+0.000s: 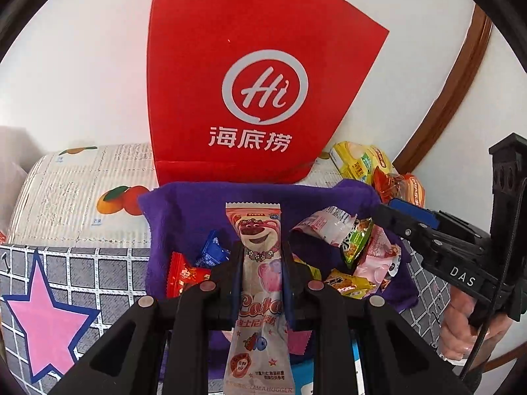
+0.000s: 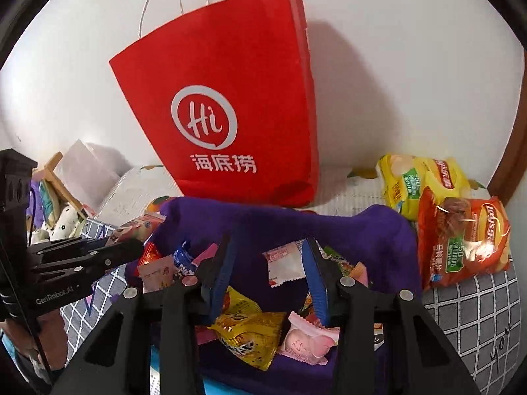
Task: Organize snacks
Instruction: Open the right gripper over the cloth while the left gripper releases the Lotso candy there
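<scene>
My left gripper (image 1: 262, 256) is shut on a long pink-and-white bear snack packet (image 1: 258, 230), held upright over a purple cloth bin (image 1: 197, 197). Several small wrapped snacks lie in the bin, among them a red one (image 1: 184, 276) and a blue one (image 1: 212, 247). My right gripper (image 2: 267, 242) hangs over the same bin (image 2: 378, 230) with its jaws apart and nothing pressed between them. A white-and-pink packet (image 2: 285, 263) lies beyond its fingers. A yellow packet (image 2: 247, 332) and a pink one (image 2: 309, 339) lie below them. A red paper bag (image 2: 224, 98) stands behind the bin.
Yellow (image 2: 415, 181) and orange (image 2: 464, 240) chip bags lie right of the bin by the wall. The bin rests on a grey grid bedsheet (image 1: 98, 263) with a pink star. An orange-print pillow (image 1: 82, 191) lies at back left. A hand (image 1: 461, 329) holds the right gripper.
</scene>
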A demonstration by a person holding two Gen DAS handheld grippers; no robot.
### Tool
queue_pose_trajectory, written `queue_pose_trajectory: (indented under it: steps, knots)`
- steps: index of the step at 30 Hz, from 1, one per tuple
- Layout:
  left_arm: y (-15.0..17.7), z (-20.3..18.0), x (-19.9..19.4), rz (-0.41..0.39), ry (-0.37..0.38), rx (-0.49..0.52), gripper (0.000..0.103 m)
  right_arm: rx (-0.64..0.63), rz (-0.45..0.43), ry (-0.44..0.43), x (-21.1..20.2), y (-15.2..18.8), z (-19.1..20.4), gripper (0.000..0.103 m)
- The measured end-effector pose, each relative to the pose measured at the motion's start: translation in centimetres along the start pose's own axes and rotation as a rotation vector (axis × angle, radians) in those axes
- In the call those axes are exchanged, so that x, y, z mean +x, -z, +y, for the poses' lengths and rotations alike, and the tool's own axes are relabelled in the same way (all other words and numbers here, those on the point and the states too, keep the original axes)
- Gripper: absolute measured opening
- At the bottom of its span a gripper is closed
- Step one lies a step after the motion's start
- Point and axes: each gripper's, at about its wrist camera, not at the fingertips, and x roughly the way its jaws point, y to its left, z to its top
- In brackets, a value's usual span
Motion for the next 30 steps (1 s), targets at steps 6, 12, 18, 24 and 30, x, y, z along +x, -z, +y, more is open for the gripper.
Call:
queue_pose_trajectory:
  steps: [6, 12, 18, 24, 30]
  knots:
    - [0.1, -0.1, 0.5, -0.006, 0.042, -0.018, 0.02, -0.002, 0.009, 0.036, -0.3, -0.1, -0.4, 0.044]
    - [0.4, 0.0, 1.7, 0.017, 0.092, -0.057, 0.02, 0.026, -0.012, 0.045, -1.4, -0.4, -1.4, 0.044]
    - [0.6, -0.1, 2.5, 0.037, 0.081, -0.061, 0.02, 0.037, -0.008, 0.051, -1.5, -0.5, -1.7, 0.044]
    - [0.7, -0.2, 2.5, 0.031, 0.062, -0.053, 0.021, 0.012, 0.004, 0.064, -1.3, -0.4, -1.0, 0.044]
    - [0.6, -0.3, 2.6, 0.033, 0.058, -0.048, 0.03, -0.001, 0.006, 0.065, -1.1, -0.4, -0.7, 0.046]
